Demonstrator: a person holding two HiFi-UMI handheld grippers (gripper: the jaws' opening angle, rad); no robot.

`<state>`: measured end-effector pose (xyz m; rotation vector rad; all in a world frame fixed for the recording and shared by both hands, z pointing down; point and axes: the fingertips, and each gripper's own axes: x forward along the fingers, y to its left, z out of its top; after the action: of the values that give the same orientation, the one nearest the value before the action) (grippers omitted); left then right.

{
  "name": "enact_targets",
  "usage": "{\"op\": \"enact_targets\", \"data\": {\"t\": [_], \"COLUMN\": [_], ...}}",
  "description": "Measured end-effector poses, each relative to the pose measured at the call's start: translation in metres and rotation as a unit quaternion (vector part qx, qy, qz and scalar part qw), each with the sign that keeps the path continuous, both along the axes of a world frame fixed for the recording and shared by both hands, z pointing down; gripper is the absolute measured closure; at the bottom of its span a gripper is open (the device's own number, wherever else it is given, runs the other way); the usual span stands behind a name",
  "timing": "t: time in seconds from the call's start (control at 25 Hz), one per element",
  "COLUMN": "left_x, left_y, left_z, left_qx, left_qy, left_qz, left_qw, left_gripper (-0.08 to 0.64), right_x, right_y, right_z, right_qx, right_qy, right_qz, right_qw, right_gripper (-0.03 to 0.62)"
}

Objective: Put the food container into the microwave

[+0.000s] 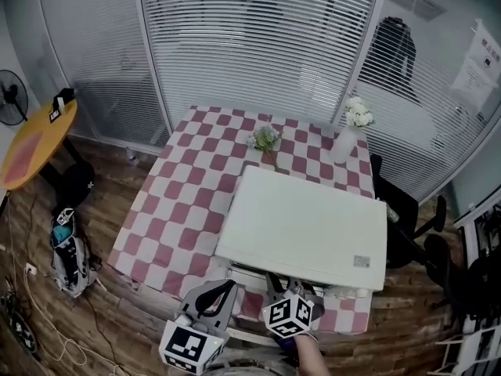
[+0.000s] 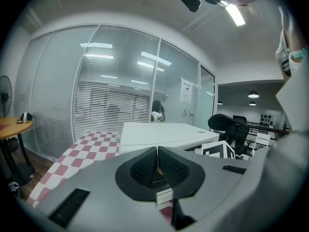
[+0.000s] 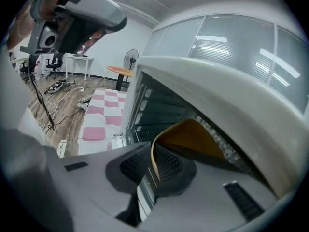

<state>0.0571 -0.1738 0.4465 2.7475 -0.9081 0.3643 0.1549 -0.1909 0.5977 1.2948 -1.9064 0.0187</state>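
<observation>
- a black standing fan is at the far left edge of the head view, on the wooden floor.
- just right of it stands a small round orange-topped surface, well apart from the main one.
- a grey and teal bag lies on the floor below it, among loose cables.
- the left claw is low in front of the main surface's near edge. its two dark ribbed pads are pressed together with nothing between them, and it touches nothing.
- the square surface with a red and white checked cloth fills the middle of the room, set against glass walls with white blinds.
- a small green leafy posy sits on the cloth near the far edge.
- the white box-shaped microwave stands on the right half of the cloth, its front facing the person. the right gripper view looks into its dark cavity under the white top.
- the right claw is at the microwave's front, beside the left one and further forward. its pads pinch the thin rim of a yellow-orange food container.
- that container is held tilted at the mouth of the cavity, under the microwave's top. whether it touches the cavity floor cannot be told.
- a pale vase of white flowers stands on the cloth behind the microwave's far right corner.
- a black office chair is just beside the surface's right edge.
</observation>
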Motion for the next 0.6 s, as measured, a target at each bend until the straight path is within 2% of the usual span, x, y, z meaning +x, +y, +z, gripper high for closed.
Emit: {"op": "enact_targets", "data": {"t": [0.36,0.6], "left_x": [-0.021,-0.024], "left_y": [-0.005,-0.005], "left_z": [0.004,0.002], "left_qx": [-0.002,-0.003], "left_qy": [-0.008,-0.008], "left_qz": [-0.032,-0.035], "left_qw": [0.9995,0.9993], "left_gripper": [0.543,0.543], "right_x": [0.009,0.009], "right_y": [-0.020,-0.026], "right_z": [0.020,0.032], "right_qx": [0.002,-0.012], "right_qy": [0.020,0.040], "right_qz": [0.021,0.013], "right_qw": [1.000,0.999], "right_gripper": [0.574,0.559]}}
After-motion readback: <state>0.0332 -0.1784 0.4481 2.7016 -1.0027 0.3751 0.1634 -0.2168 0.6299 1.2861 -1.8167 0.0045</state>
